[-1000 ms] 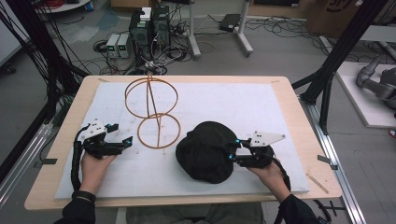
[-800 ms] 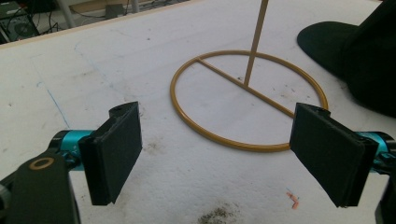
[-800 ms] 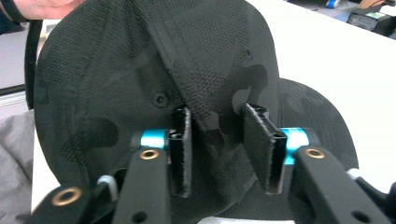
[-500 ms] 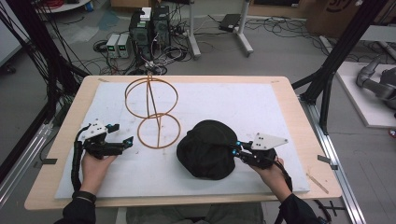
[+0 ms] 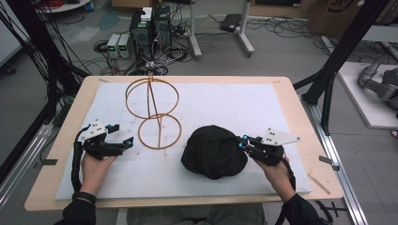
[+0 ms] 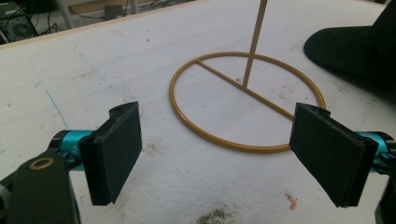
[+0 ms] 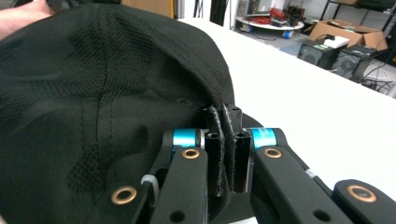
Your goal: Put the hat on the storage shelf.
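From above, a black fabric cap (image 5: 214, 151) lies on the white-covered wooden table (image 5: 244, 105), the right gripper (image 5: 242, 142) at its 3 o'clock edge and a gold wire two-ring stand (image 5: 154, 115) at its 10 o'clock. The left gripper view shows the left gripper (image 6: 217, 149) with jaws spread wide, holding nothing, the stand's base ring at 12 o'clock. The right gripper view shows the right gripper's jaws clenched on the cap's edge.

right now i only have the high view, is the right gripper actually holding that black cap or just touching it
Observer: Holding. In the right gripper view the right gripper is shut on a fold of the black cap.
Operator: and the left one, anything in it
Observer: No. The left gripper is open, jaws wide apart, nothing between them.
Operator: what's it aimed at
Observer: The base ring of the gold wire stand, lying flat on the white mat just beyond the jaws.
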A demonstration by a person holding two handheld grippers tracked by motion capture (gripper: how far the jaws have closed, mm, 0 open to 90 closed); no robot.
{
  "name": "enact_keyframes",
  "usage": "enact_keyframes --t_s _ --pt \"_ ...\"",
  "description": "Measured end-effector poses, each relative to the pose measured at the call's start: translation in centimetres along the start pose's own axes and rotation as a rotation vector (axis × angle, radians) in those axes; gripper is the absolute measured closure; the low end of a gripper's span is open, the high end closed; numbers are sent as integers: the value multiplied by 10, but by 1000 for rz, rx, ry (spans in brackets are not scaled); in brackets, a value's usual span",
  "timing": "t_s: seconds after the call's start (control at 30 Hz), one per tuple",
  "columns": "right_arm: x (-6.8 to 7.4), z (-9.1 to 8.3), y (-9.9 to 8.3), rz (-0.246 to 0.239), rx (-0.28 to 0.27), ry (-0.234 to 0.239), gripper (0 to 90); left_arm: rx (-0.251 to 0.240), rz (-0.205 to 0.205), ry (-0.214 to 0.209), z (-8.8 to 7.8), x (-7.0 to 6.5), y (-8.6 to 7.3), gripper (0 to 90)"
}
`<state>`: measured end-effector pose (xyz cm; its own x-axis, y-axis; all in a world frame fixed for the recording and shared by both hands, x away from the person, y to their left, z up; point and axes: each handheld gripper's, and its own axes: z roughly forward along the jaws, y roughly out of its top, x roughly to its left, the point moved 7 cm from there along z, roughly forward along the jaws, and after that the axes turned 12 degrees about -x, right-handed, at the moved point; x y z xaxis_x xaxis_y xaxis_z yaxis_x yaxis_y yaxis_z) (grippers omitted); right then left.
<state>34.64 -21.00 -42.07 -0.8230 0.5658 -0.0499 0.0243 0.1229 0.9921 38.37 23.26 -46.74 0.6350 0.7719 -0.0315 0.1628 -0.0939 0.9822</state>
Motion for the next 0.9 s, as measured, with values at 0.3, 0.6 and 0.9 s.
enact_keyframes --t_s 0.3,0.6,0.9 --pt "-5 0 22 46 -33 -70 891 -1 -2 -1 0 0 0 170" --pt "-17 -6 59 59 -113 -144 891 -3 -3 0 0 0 1 170" --pt "-34 -4 94 53 -158 -232 891 -5 -4 -3 0 0 1 170"
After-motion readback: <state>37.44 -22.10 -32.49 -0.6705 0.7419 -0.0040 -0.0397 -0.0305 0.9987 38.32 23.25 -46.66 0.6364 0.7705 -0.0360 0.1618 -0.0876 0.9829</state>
